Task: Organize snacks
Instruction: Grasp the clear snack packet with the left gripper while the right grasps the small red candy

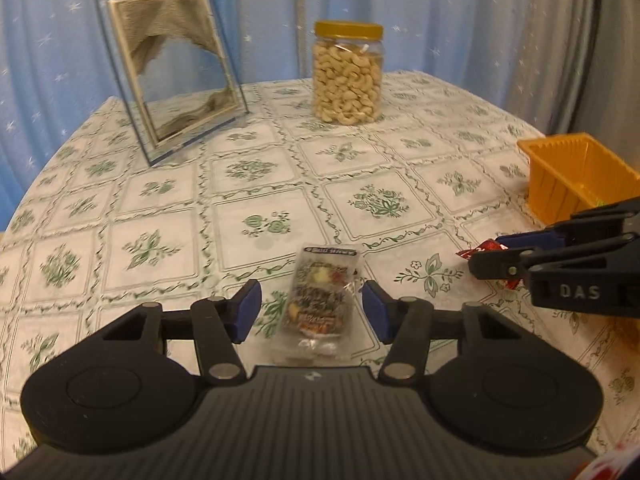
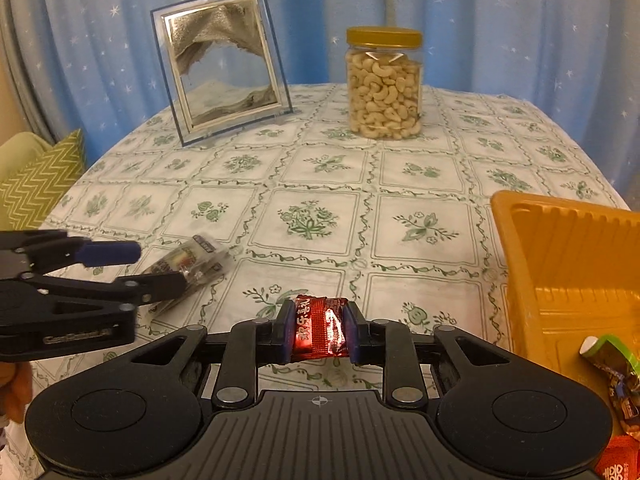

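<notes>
Right wrist view: right gripper (image 2: 319,330) pinches red packet (image 2: 318,332) just left of orange tray (image 2: 560,248).
Left gripper (image 1: 311,310) straddles clear packet (image 1: 322,300), pads apart from it; mid-table lies bare; tray contents cut off.

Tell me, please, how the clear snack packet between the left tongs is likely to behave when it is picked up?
The clear snack packet looks like thin crinkly film, so probably light and floppy, its ends sagging. Its glossy wrap may slip between the left tongs, whose pads do not yet press it. The lumpy contents might crush.
</notes>
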The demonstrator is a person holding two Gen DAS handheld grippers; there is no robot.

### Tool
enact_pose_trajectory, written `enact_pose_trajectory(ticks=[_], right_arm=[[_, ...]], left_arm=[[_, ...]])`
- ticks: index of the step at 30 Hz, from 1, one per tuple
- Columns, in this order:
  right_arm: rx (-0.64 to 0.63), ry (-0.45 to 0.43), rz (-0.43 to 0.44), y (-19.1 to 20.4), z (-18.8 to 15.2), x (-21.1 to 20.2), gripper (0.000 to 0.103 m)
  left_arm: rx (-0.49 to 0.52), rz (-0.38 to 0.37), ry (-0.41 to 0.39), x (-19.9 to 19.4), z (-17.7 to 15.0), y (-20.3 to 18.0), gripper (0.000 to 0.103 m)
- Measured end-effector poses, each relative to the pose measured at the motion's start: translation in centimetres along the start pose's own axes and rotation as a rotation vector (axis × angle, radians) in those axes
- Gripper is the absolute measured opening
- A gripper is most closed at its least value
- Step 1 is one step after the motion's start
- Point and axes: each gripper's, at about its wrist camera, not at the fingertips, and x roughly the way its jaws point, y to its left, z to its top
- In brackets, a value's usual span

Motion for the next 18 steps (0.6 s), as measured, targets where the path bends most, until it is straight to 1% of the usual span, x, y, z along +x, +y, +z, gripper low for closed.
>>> enact_pose_trajectory(ticks=[4,11,15,18], right_arm=[[0.002,0.002,0.001,0.1,-0.2,0.0,0.026],[-0.001,0.004,0.000,0.3,-0.3,0.0,0.026],[0.004,0.001,-0.002,0.3,-0.4,-0.1,0.026],[0.007,-0.003,-0.005,0.5,-0.6,-0.4,0.026]], left_arm=[[0.037,0.001,0.028,1.1,0.2,-0.4,0.043],[0.059,0.011,0.054,1.7,0.1,-0.9,0.038],[0.027,0.029,0.069,1.3,0.1,-0.9,0.034],[-0.035,0.045,0.079,0.7,-0.2,-0.9,0.034]])
